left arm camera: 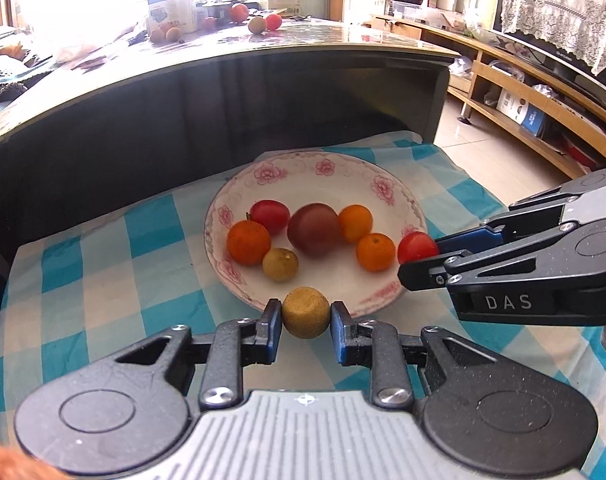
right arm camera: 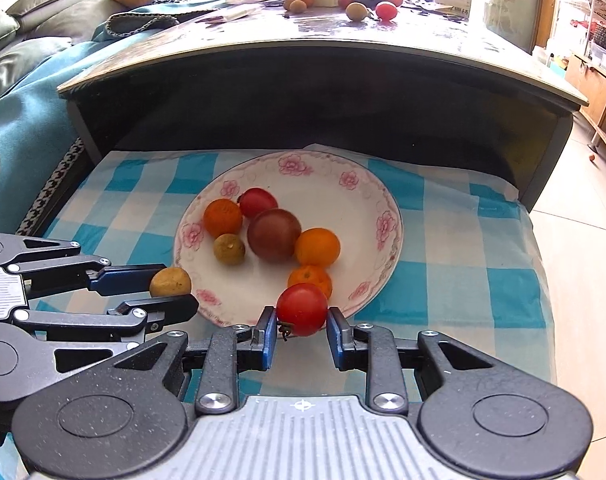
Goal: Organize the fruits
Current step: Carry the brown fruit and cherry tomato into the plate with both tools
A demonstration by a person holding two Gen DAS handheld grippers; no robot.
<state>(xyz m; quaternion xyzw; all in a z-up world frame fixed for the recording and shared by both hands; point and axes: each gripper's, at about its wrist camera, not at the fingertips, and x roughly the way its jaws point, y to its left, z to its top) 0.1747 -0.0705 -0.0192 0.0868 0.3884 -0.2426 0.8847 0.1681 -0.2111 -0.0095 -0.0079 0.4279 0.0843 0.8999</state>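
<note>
Ribbed grey plastic and speckled black linkage arms fill the bottom of each wrist view, ending in blue-padded fingers. Between those pads the left gripper [left arm camera: 306, 314] squeezes a dull, rough-skinned yellow-brown fruit [left arm camera: 306, 312], round and matte, held at the near rim of the plate [left arm camera: 323, 184]. Off to its right, the right gripper [right arm camera: 301, 326] clamps a glossy red tomato [right arm camera: 301, 309] with a dried stem curl hanging below it, also at the near edge of the plate. That plate is shallow white china with a pink floral border, resting on a soft blue-and-white checked cloth [left arm camera: 103, 280] that lies slightly wrinkled over a low surface. Six round fruits sit inside the dish: a pebbly deep-orange citrus [left arm camera: 248, 242] at the left, a small olive-yellow fruit [left arm camera: 280, 265] just beside it, an oblong red tomato [left arm camera: 269, 216] behind, a large smooth purple-brown tomato [left arm camera: 313, 230] in the middle, and two small oranges [left arm camera: 356, 223] [left arm camera: 375, 252] to its right, close together. Beyond the cloth rises a dark table [left arm camera: 263, 44] with a shiny, reflective top, where more small round fruits [left arm camera: 256, 24] and a white carton [left arm camera: 171, 4] stand in bright window glare.
</note>
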